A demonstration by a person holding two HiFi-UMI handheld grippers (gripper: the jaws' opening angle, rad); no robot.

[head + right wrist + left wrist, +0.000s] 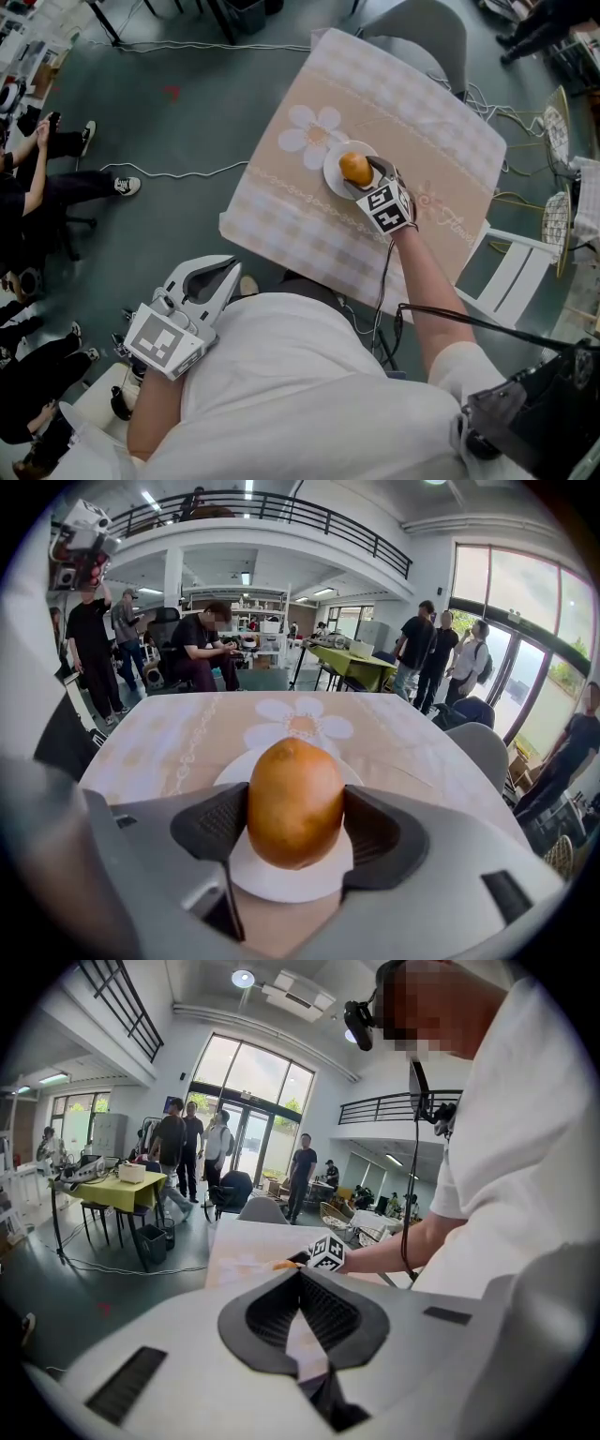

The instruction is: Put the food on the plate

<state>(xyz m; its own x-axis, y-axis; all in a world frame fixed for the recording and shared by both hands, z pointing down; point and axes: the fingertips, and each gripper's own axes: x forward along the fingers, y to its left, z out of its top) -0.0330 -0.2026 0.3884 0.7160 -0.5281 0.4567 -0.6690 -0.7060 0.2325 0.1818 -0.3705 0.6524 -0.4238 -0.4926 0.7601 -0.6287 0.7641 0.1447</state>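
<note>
Item: food [294, 802], one piece, oval, orange-brown skin, possibly a potato. Location: between the jaws of the right hand-held gripper [295, 806], which is clamped on its two sides, the piece standing on end directly over the plate [281, 878]

Item: plate, white, round, nothing else on it. Location: on the tabletop [281, 216], beside a printed flower [313, 129] on the checked cloth

Item: left hand-held gripper [229, 268]. Location: low at the person's side, well apart from the tabletop; jaws brought together at the tips, nothing between them, no part in the task at this moment

Progress: the carry looks complete, since the food is already above the middle of the plate. Contact between the food's underside and the plate cannot be settled from either view; it appears to be touching or just short of it

Outstanding: lower the piece if any gap is left, spread the right jaws, draw the hand-held gripper back clear of the plate. No other food shows on the tabletop
</note>
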